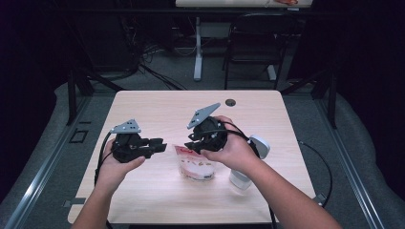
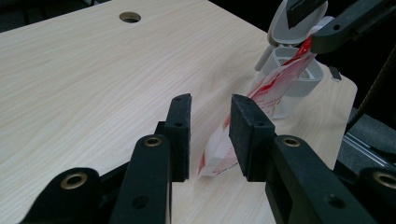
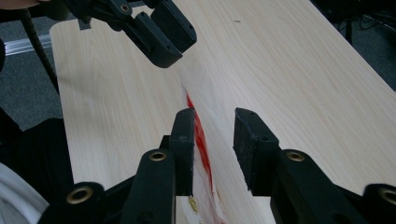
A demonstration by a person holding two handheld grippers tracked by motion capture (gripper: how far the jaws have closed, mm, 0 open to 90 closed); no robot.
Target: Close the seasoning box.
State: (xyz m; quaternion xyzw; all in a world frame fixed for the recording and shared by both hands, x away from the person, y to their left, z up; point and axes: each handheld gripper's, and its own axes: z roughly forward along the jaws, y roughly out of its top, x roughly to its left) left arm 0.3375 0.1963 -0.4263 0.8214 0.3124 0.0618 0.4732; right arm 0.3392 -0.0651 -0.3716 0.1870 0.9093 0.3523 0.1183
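Work in hand: handling a red-and-white pouch (image 1: pixel 197 164) standing near the middle of the tabletop (image 1: pixel 157 107), likely to open its top or empty it into the white container (image 1: pixel 248 164) just beside it.
Pouch place: upright between the two grippers, base on the wood, white lidded container close behind it on the right-hand side.
Left gripper (image 1: pixel 156 144): level, jaws pointing at the pouch's top edge from its left; jaws parted, a clear gap between the pads, nothing pressed between them; the pouch (image 2: pixel 243 126) lies beyond the tips in the left gripper view.
Right gripper (image 1: pixel 195 143): tilted down over the pouch's top; jaws apart astride the red top strip (image 3: pixel 201 140); gaps visible on both sides of the strip, so released, not clamping.
Done so far: pouch set standing, both grippers brought to its top edge, container lid already raised.
Left to do: neither side of the top gripped yet; pulling apart or lifting not begun, by the look of it.
Long axis: for the pouch body, roughly vertical, leaning slightly; top seam running left to right across the tabletop, from one gripper towards the other.
Pointing: mouth upward, base down.
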